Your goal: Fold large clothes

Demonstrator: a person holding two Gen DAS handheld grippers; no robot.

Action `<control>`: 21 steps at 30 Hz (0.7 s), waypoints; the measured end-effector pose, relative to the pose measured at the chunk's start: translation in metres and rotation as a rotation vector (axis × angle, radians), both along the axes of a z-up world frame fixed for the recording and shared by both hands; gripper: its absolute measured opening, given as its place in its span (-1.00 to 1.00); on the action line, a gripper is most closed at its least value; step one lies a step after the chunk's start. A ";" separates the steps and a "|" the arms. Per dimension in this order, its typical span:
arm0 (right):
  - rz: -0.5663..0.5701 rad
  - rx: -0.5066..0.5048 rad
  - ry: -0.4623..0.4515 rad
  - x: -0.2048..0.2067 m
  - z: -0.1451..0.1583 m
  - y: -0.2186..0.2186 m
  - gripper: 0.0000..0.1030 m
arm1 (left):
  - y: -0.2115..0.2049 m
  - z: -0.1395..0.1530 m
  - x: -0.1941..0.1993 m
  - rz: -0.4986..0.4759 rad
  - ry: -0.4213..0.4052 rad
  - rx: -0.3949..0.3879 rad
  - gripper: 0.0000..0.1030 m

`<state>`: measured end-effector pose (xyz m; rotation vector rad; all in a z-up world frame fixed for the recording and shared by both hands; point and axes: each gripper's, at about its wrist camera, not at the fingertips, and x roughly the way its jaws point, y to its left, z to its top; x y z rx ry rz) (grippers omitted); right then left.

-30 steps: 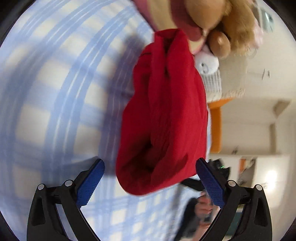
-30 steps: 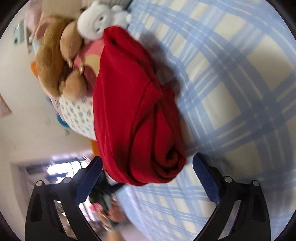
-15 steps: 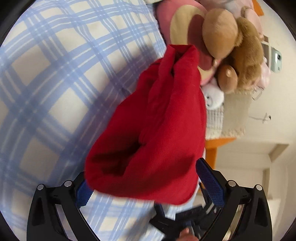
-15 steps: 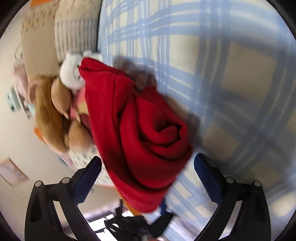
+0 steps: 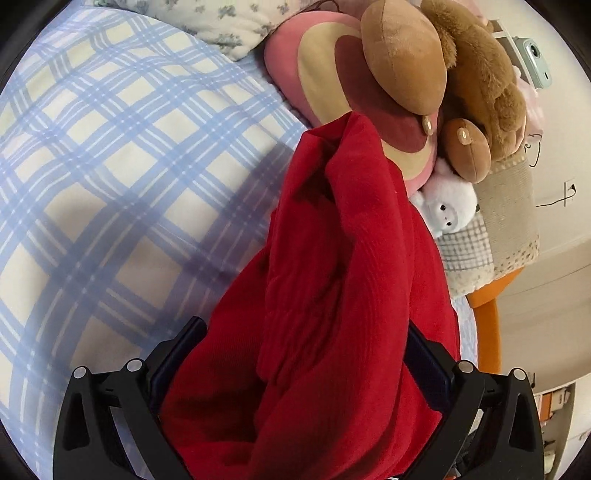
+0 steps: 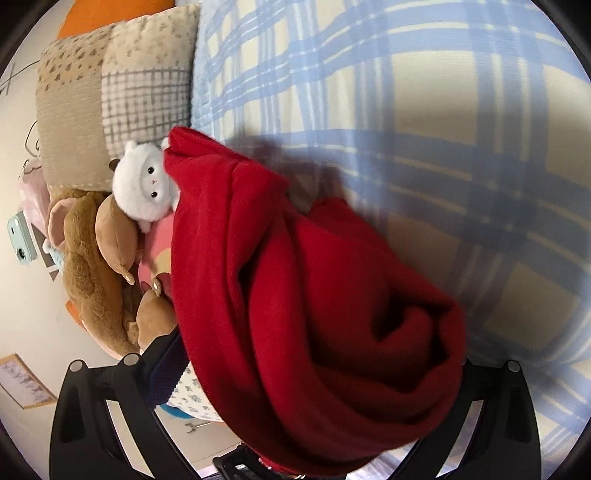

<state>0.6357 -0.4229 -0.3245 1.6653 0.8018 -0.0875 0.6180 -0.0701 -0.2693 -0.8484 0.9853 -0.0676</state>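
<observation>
Holding your left hand-held gripper (image 5: 303, 373) wide, you are letting the bunched end of the red garment (image 5: 332, 295) sit between its two fingers; the cloth is covering most of both blue pads, and the pictures are not showing whether the fingers are pressing it or only flanking it. Your right hand-held gripper (image 6: 314, 373) is standing just as wide, with the other rolled end of the garment (image 6: 314, 295) filling the gap and hiding its right finger almost wholly, so a grip there cannot be told either.

The garment is running as one thick, crumpled bundle from each gripper outward, lying over the bed with its blue and cream checked cover (image 5: 122, 166), and it is casting a dark shadow on that cover beside it. Its far end is reaching the pile of soft toys at the head of the bed, touching or just overlapping the pink round cushion (image 5: 317, 74) in the left wrist view. Next to that a brown plush bear (image 5: 480, 85) is leaning, and a small white plush lamb (image 6: 144, 184) is sitting right against the garment's edge. Behind them a patchwork pillow (image 6: 110, 92) is resting against the wall, and a floral pillow (image 5: 207, 22) is lying at the top of the bed.
</observation>
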 end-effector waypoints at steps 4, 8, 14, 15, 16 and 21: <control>0.026 -0.069 -0.026 0.004 0.003 0.007 0.65 | 0.001 -0.002 -0.002 -0.003 0.008 -0.039 0.96; 0.041 -0.034 -0.061 0.005 -0.007 0.006 0.19 | 0.002 -0.003 -0.002 -0.034 0.016 -0.047 0.89; 0.102 -0.008 -0.123 0.005 -0.010 0.000 -0.11 | 0.000 0.007 0.002 -0.128 -0.001 -0.039 0.43; 0.111 -0.008 -0.131 0.004 -0.009 -0.002 -0.15 | 0.000 0.009 0.003 -0.149 0.001 -0.045 0.32; 0.118 -0.007 -0.140 0.004 -0.008 -0.002 -0.16 | 0.001 0.011 0.005 -0.163 0.004 -0.048 0.29; 0.148 -0.016 -0.163 -0.002 0.000 -0.004 -0.24 | -0.001 0.026 0.003 -0.218 0.000 -0.054 0.13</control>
